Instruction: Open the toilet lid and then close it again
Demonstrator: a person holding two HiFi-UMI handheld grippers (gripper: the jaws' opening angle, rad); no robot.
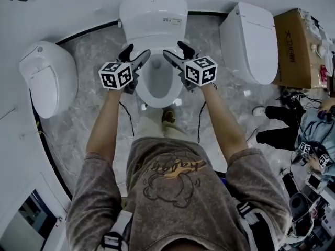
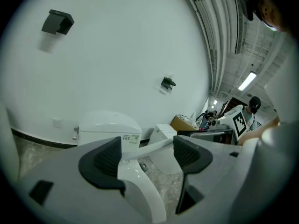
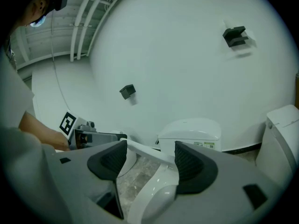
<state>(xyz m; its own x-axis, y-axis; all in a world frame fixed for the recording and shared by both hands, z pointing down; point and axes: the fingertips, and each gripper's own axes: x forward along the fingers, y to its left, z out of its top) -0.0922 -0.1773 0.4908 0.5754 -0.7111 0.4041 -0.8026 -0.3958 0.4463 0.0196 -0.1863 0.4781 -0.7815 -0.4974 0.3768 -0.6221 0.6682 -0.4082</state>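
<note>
The white toilet (image 1: pixel 153 20) stands against the wall straight ahead, its oval bowl opening (image 1: pixel 157 80) below my hands. My left gripper (image 1: pixel 135 54) is at the bowl's left side and my right gripper (image 1: pixel 177 51) at its right, both near the back of the rim. In the left gripper view the left gripper (image 2: pixel 145 155) has wide jaws, and a thin white edge (image 2: pixel 154 147) of the lid or seat runs across between them. The right gripper (image 3: pixel 147 155) shows the same white edge (image 3: pixel 145 152) between wide jaws. The pads press on nothing.
A second white toilet (image 1: pixel 248 41) stands to the right and a white fixture (image 1: pixel 47 75) to the left. A cardboard box (image 1: pixel 293 46) is at the far right, with a seated person (image 1: pixel 314 135) below it. Small black boxes (image 2: pixel 57 21) hang on the wall.
</note>
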